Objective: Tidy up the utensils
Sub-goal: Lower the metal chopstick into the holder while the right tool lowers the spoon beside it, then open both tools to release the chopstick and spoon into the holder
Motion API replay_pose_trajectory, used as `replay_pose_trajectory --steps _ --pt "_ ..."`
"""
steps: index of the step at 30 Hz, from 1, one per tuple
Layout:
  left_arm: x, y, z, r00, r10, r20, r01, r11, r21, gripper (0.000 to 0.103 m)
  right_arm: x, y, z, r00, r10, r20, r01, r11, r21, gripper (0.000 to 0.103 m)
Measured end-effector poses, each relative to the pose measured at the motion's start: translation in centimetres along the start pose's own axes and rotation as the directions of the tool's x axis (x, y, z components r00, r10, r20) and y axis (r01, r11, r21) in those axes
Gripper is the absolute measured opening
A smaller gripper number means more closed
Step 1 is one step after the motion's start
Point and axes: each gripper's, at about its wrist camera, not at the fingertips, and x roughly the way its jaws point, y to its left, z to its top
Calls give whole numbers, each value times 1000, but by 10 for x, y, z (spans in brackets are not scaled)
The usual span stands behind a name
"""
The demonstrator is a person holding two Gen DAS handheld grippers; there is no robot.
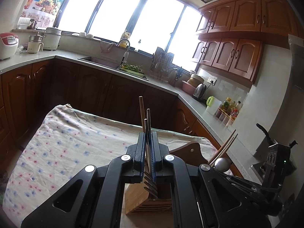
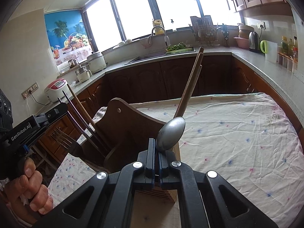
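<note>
Left gripper (image 1: 148,148) jaws clamp a metal fork (image 1: 151,184) plus chopsticks; right gripper (image 2: 155,155) jaws pinch a steel spoon (image 2: 171,133) with wooden chopsticks (image 2: 190,83). Step in hand looks like loading; next both bundles need lowering into the slotted wooden holder (image 2: 131,131) on the floral-cloth table (image 2: 237,136).

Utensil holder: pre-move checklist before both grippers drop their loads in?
1. Left gripper shut on the fork and chopsticks: ok.
2. Right gripper shut on the spoon: ok.
3. Wooden utensil holder upright on the floral cloth: ok.
4. Fork tines pointing down toward the holder: ok.
5. Holder slots free of other utensils: cannot tell.
6. Two grippers apart, not touching: ok.
</note>
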Motion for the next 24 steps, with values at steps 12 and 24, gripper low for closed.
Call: replay_pose_trajectory --steps 12,24 --pt "1 0 0 999 0 -33 -1 1000 -8 5 -1 -6 0 1000 21 0 -21 999 34 4" --pt "-7 2 0 999 25 -35 -25 999 -19 23 -12 -9 -1 1000 2 18 -3 999 45 34"
